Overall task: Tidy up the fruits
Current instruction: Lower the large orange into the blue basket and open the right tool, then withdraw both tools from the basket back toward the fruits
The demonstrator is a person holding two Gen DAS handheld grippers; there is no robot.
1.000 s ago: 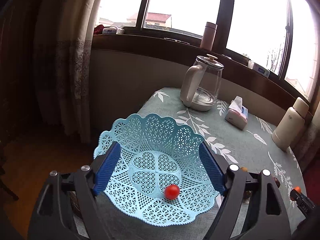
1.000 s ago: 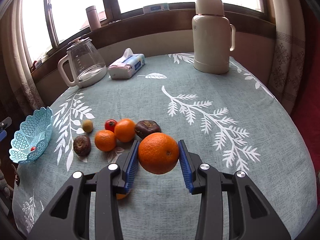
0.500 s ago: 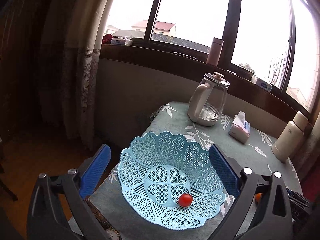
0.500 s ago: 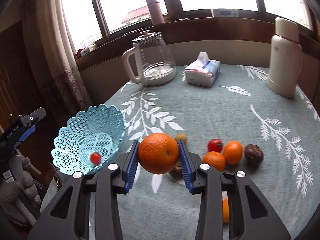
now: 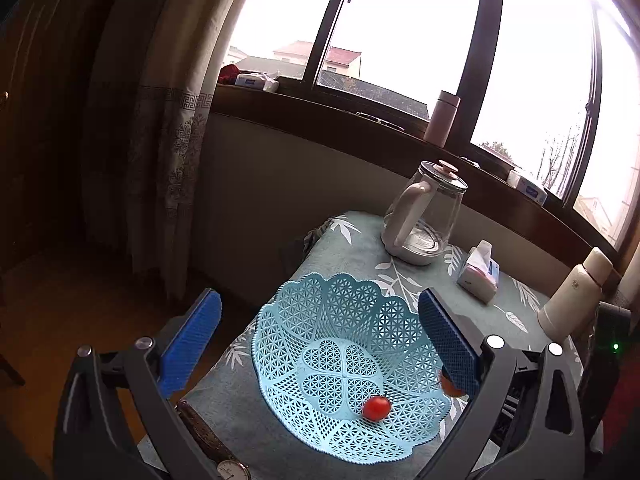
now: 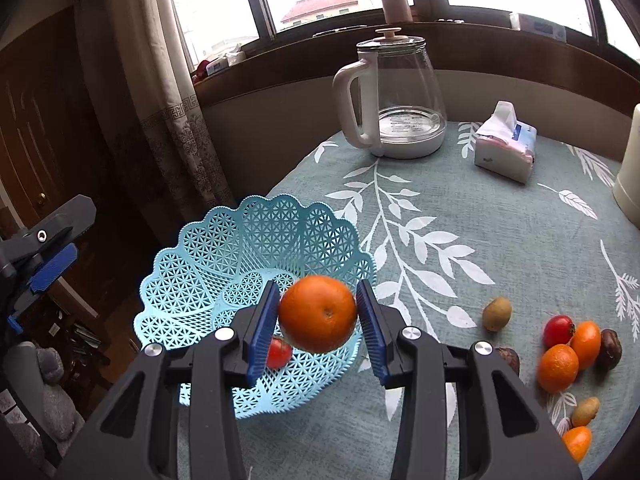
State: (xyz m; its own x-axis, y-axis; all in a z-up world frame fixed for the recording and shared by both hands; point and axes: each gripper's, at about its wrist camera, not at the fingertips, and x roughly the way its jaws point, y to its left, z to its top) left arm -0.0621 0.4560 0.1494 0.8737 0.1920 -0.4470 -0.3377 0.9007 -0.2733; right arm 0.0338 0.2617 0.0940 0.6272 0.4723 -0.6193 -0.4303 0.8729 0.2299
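The right hand-held gripper (image 6: 318,316) is clamped on a large orange (image 6: 317,313), both blue pads pressed to its sides, and holds it in the air above the near rim of the light blue lattice basket (image 6: 224,264). One small red tomato (image 6: 279,353) lies in the basket's bottom, just below and left of the orange. The left hand-held gripper (image 5: 320,344) stands wide open with nothing between its pads, off the basket's outer side at the worktop (image 6: 460,208) edge. The other fruits (image 6: 568,348) sit loose on the leaf-patterned cloth, well to the right of the basket.
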